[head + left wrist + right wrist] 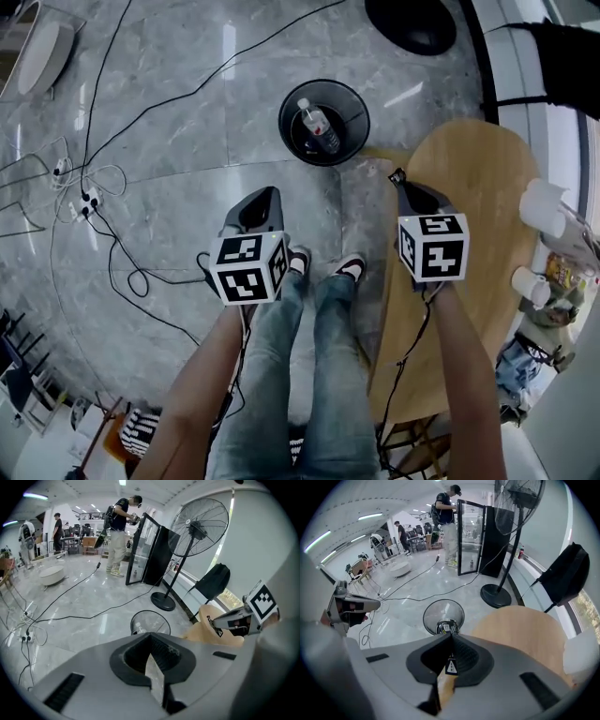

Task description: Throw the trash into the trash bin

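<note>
A black mesh trash bin [323, 122] stands on the grey floor ahead of the person's shoes, with a clear plastic bottle [319, 127] lying in it. My left gripper [265, 195] hangs above the floor just short of the bin and to its left, jaws together and empty. My right gripper [401, 181] hovers over the near end of the wooden table [469, 244], to the right of the bin, jaws also closed with nothing in them. The bin [150, 622] lies beyond the left gripper [150, 638]; the bin [443, 613] and bottle [446, 627] lie just past the right gripper [451, 638].
Cables [117, 253] and a power strip [87, 202] trail over the floor at the left. A pedestal fan's base [412, 23] sits behind the bin. White cups [531, 286] stand on the table's right edge. A glass-door cabinet [147, 550] and people stand far off.
</note>
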`<state>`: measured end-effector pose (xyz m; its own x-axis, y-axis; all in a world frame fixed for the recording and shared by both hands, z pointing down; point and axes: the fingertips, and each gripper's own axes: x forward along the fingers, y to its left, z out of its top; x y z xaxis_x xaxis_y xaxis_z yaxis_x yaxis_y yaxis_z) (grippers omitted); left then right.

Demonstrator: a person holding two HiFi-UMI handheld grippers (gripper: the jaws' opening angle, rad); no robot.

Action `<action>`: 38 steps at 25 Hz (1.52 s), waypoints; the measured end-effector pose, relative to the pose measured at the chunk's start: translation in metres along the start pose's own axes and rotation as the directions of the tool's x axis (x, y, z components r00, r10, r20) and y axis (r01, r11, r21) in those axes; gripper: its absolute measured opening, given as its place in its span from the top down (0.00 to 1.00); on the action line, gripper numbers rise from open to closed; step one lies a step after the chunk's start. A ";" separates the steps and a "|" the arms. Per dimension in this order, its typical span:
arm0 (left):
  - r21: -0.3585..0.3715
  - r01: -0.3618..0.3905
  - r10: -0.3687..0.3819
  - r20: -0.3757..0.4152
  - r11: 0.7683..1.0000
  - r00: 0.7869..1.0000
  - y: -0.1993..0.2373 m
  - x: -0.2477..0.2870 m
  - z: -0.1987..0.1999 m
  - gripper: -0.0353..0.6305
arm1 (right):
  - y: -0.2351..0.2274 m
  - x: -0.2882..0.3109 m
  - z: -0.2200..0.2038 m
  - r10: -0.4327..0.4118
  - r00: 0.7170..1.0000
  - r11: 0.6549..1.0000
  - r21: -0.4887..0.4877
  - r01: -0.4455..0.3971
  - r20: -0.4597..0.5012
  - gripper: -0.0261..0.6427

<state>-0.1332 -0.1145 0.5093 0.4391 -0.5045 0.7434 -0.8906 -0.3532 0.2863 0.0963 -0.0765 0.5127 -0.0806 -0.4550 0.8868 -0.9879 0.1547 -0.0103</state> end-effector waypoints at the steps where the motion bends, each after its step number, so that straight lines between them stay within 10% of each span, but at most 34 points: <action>1: -0.014 -0.011 0.011 0.004 1.000 1.000 0.006 0.000 -0.001 0.93 | 0.006 0.006 0.007 0.011 1.000 1.000 -0.018 -0.011 0.001 0.94; 21: -0.217 -0.202 0.217 0.046 0.955 0.975 0.118 -0.003 -0.017 0.93 | 0.079 0.123 0.071 0.136 0.990 0.972 -0.187 -0.140 -0.034 0.94; 38: -0.226 -0.220 0.233 0.032 0.949 0.972 0.123 -0.004 -0.025 0.93 | 0.082 0.133 0.074 0.164 0.986 0.970 -0.179 -0.164 -0.015 0.80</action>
<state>-0.2468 -0.1364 0.5567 0.2226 -0.5979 0.7701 -0.9686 -0.0460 0.2443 -0.0057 -0.1894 0.5953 -0.2396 -0.4101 0.8800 -0.9214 0.3816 -0.0731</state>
